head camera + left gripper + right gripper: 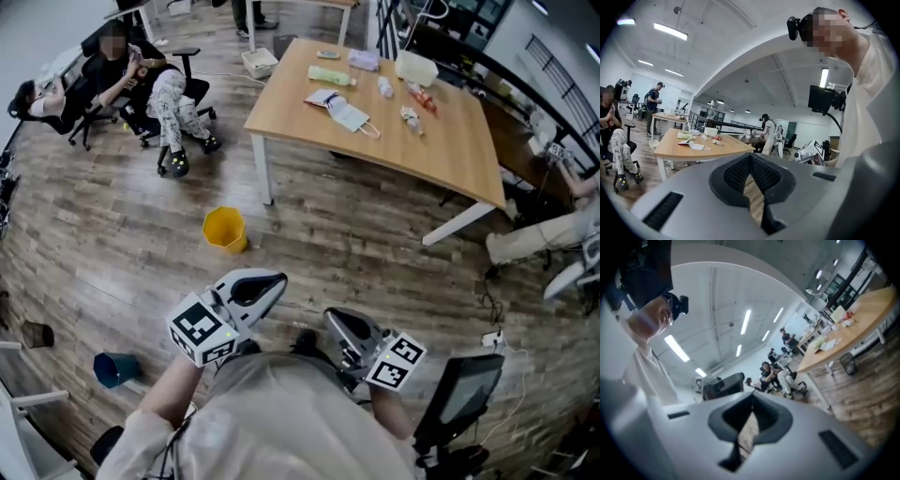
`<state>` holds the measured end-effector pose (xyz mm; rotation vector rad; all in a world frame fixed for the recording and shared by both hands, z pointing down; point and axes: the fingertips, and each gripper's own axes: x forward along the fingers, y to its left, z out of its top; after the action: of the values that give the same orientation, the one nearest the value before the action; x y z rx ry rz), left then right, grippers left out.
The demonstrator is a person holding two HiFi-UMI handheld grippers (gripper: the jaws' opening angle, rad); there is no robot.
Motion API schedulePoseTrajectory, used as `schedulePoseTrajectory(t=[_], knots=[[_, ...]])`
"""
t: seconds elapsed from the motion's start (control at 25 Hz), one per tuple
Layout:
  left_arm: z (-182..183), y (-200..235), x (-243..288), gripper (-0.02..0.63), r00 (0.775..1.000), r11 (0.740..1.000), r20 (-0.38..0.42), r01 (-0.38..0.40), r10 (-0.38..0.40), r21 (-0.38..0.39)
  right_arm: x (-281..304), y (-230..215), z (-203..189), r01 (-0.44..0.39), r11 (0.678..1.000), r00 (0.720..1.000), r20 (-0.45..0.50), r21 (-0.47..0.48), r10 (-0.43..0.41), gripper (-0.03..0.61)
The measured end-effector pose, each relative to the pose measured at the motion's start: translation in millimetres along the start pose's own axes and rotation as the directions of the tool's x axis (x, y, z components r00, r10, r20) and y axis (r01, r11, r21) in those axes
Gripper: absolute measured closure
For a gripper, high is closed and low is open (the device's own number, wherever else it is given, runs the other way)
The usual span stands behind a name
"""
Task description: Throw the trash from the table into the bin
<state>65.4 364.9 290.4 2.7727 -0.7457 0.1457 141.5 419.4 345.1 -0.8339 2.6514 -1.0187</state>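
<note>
Wooden table [450,150] with trash [349,116] upper centre, yellow bin [225,230] on floor [356,244] below it, left gripper [267,284] and right gripper [336,323] at bottom, jaws closed, empty

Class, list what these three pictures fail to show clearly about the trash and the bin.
- Small trash on the table: head view, too small to identify.
- Yellow bin: head view, contents too small to tell; absent from both gripper views.
- Right gripper view: blur smears that trash.

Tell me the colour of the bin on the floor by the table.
Yellow. The bin shows best in the head view, standing on the wood floor near the table leg.
</note>
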Motion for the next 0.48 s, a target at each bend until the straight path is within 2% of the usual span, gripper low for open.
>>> schedulePoseTrajectory(t=[0.24,0.48], knots=[[-0.6,-8.7,44.3,0.594,0.997,0.998,-0.042,-0.066,0.067,0.02,-24.2,-37.3,38.6,-0.043,0.999,0.999,-0.029,-0.033,0.042,0.574],[10.5,-2.6,87.3,0.594,0.996,0.996,-0.07,-0.055,0.06,0.076,-34.9,-54.0,73.1,-0.022,0.995,0.999,0.032,-0.101,0.025,0.574]])
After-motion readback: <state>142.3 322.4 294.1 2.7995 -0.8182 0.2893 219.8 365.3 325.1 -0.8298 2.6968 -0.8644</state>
